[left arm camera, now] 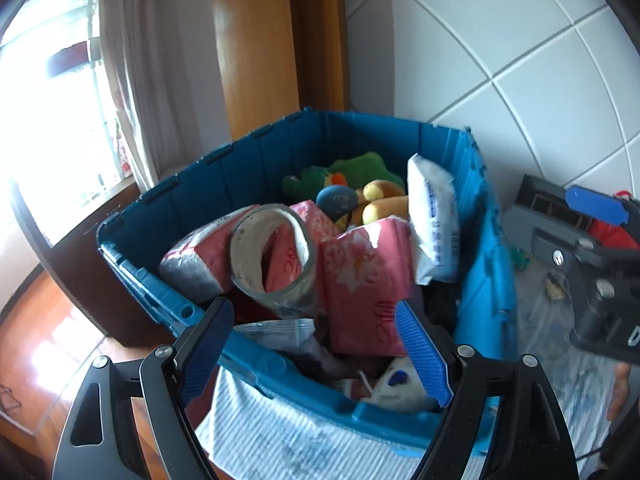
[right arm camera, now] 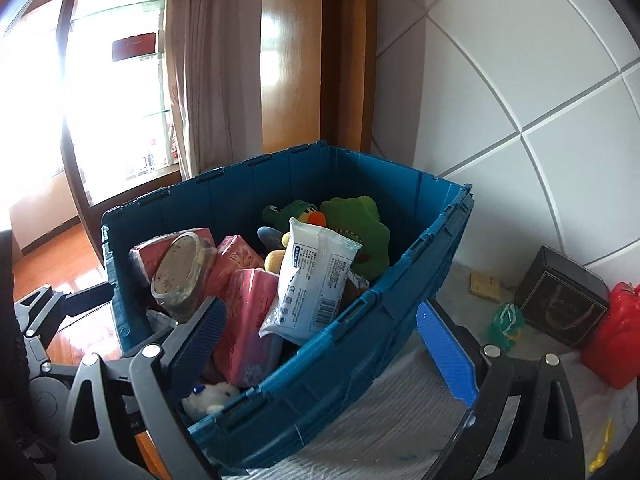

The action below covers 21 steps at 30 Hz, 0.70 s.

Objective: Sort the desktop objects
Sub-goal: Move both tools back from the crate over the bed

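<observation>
Blue-padded fingers (left arm camera: 420, 354) of the left gripper (left arm camera: 316, 350) stand spread wide and empty above the near rim of the deep blue plastic crate (left arm camera: 256, 152), likely so that it can reach in or pull back freely. Just beyond, a clear roll of packing tape (left arm camera: 272, 256) leans on pink soft tissue packs (left arm camera: 360, 280); a white wet-wipe pouch (left arm camera: 434, 224) is propped against the right wall, with green and yellow plush toys (left arm camera: 360, 188) heaped at the back. Equally parted and holding nothing, the right gripper (right arm camera: 324, 348) straddles the crate's side wall. On the cloth-covered desk (right arm camera: 400, 420) a black box (right arm camera: 560, 300), a red bag (right arm camera: 616, 340) and a small green toy (right arm camera: 506, 322) seem not yet sorted.
</observation>
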Each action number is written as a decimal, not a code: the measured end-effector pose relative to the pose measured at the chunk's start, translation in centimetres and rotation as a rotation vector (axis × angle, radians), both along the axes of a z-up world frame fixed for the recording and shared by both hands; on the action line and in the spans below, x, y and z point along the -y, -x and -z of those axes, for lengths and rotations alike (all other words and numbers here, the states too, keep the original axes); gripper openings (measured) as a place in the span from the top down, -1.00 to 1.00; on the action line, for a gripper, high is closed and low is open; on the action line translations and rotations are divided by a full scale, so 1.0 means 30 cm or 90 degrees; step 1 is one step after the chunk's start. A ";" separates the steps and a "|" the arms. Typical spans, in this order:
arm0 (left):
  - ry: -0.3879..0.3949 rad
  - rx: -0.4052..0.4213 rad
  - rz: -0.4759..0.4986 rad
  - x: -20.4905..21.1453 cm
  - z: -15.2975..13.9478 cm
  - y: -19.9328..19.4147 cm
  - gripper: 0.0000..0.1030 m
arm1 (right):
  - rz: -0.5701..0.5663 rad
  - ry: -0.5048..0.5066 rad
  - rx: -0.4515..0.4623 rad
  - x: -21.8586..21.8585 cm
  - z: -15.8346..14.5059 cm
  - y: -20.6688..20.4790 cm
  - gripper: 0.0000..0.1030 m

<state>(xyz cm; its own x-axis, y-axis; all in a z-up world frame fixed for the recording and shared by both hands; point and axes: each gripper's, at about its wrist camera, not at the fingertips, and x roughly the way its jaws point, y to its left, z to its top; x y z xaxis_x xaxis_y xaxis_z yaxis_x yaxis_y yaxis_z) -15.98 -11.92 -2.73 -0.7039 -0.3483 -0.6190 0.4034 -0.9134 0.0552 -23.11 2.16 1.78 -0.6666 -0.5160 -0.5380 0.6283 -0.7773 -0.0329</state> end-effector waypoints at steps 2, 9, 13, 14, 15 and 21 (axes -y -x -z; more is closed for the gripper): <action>-0.003 -0.021 -0.003 -0.053 -0.022 -0.040 -0.62 | 0.013 0.006 -0.015 -0.077 -0.018 -0.055 -0.90; -0.002 -0.071 0.038 -0.300 -0.086 -0.189 -0.63 | 0.084 0.020 -0.040 -0.392 -0.037 -0.269 -1.00; -0.005 -0.080 0.062 -0.433 -0.082 -0.283 -0.65 | 0.135 0.012 -0.033 -0.533 -0.014 -0.374 -1.00; -0.005 -0.076 0.075 -0.453 -0.081 -0.295 -0.65 | 0.149 0.011 -0.029 -0.558 -0.006 -0.394 -1.00; -0.005 -0.072 0.087 -0.473 -0.079 -0.307 -0.65 | 0.161 0.012 -0.023 -0.585 0.003 -0.417 -1.00; -0.016 -0.066 0.127 -0.529 -0.091 -0.394 -0.67 | 0.222 0.007 -0.002 -0.670 0.027 -0.548 -1.00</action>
<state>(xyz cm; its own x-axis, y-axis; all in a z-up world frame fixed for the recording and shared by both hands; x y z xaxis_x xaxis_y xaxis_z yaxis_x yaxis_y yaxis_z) -4.15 3.95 0.01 -0.8176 -0.1811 -0.5465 0.2165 -0.9763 -0.0005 -6.69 22.26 0.95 -0.8055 -0.2633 -0.5308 0.3252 -0.9453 -0.0246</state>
